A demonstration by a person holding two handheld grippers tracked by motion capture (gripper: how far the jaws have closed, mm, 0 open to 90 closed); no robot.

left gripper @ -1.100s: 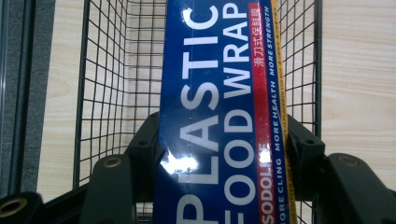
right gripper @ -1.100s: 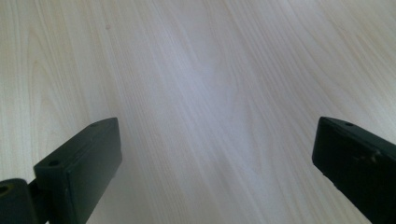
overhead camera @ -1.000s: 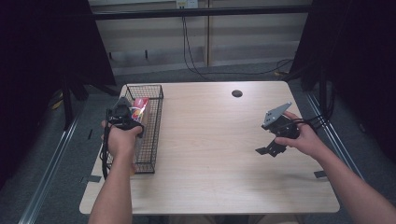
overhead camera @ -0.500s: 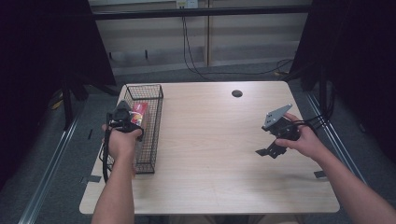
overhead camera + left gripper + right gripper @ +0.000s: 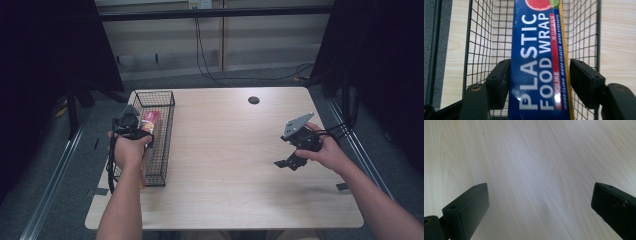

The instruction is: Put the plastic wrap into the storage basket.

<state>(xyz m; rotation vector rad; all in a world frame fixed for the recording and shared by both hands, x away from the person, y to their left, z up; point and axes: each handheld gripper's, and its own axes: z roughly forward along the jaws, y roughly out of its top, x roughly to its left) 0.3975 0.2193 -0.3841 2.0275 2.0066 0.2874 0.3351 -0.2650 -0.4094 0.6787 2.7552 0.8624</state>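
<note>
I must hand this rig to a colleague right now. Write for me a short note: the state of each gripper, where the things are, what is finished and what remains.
Left gripper: over the wire basket, jaws just been opening; the plastic wrap box lies between them, with a gap on the right side and the left pad very near it. Count it as released.
Right gripper: open, holding nothing, above bare table on the right.
Done: the box lies inside the basket at the table's left edge.
Left: draw the left gripper back out of the basket, probably straight up, so the jaws do not catch the box or the wires.
</note>
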